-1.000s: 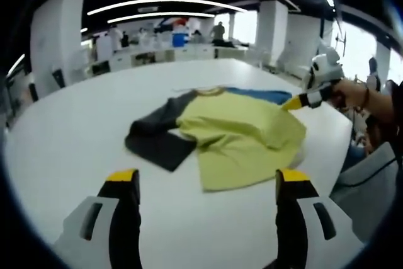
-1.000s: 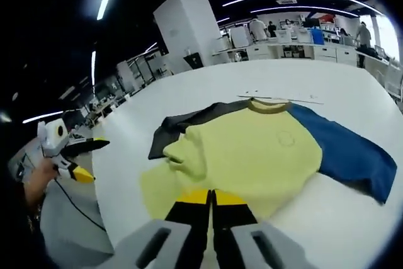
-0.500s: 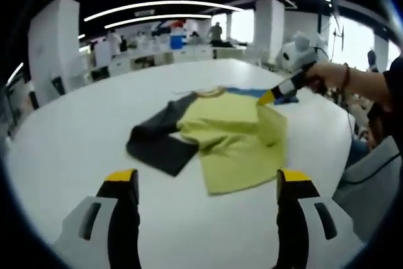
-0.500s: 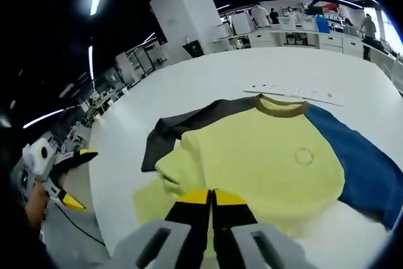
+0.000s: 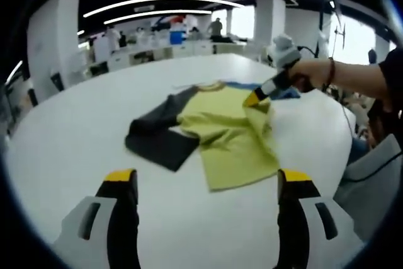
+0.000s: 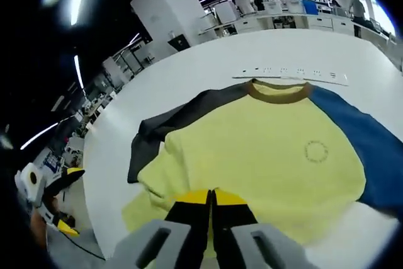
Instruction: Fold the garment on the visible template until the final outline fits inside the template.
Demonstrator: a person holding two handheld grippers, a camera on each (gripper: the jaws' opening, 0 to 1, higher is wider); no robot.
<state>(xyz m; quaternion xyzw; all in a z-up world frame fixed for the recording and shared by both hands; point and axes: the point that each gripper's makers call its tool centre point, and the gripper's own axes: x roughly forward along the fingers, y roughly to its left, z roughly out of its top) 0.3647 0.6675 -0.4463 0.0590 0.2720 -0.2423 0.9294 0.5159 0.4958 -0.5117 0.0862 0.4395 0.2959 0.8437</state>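
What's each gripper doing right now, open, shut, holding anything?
Left gripper: open, holding nothing.
Right gripper: shut on the yellow shirt, lifting its hem edge.

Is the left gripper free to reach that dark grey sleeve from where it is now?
Probably yes. The left gripper is open and holds nothing, and only bare white table lies between it and the dark grey sleeve. The right gripper is busy at the shirt's other side.
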